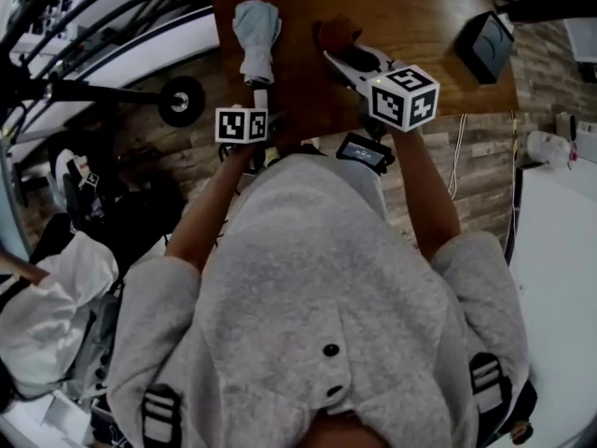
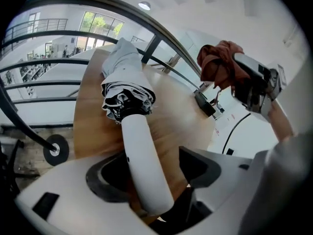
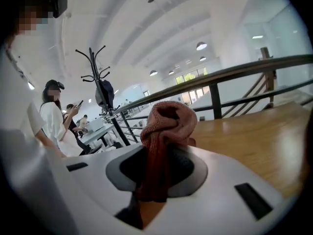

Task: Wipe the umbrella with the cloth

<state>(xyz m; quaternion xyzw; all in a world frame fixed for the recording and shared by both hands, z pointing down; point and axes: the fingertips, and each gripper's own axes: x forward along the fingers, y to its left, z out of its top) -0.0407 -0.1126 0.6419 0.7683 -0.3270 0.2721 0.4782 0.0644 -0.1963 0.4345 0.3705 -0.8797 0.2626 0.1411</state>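
Note:
A folded light-grey umbrella (image 1: 256, 28) lies on the wooden table (image 1: 420, 17), its white handle (image 2: 144, 155) pointing toward me. My left gripper (image 2: 151, 175) stands open around that handle: the handle rests by the left pad and a gap shows at the right pad. In the head view the left gripper (image 1: 259, 101) sits at the table's near edge. My right gripper (image 3: 156, 175) is shut on a reddish-brown cloth (image 3: 166, 126), lifted off the table. From the head view the cloth (image 1: 336, 34) hangs just right of the umbrella, with the right gripper (image 1: 333, 56) behind it.
A black box (image 1: 485, 45) sits at the table's far right, and a small black device (image 2: 204, 104) lies on the table beyond the umbrella. Dark railings (image 2: 73, 33) run behind the table. People and a coat stand (image 3: 100, 89) are in the background.

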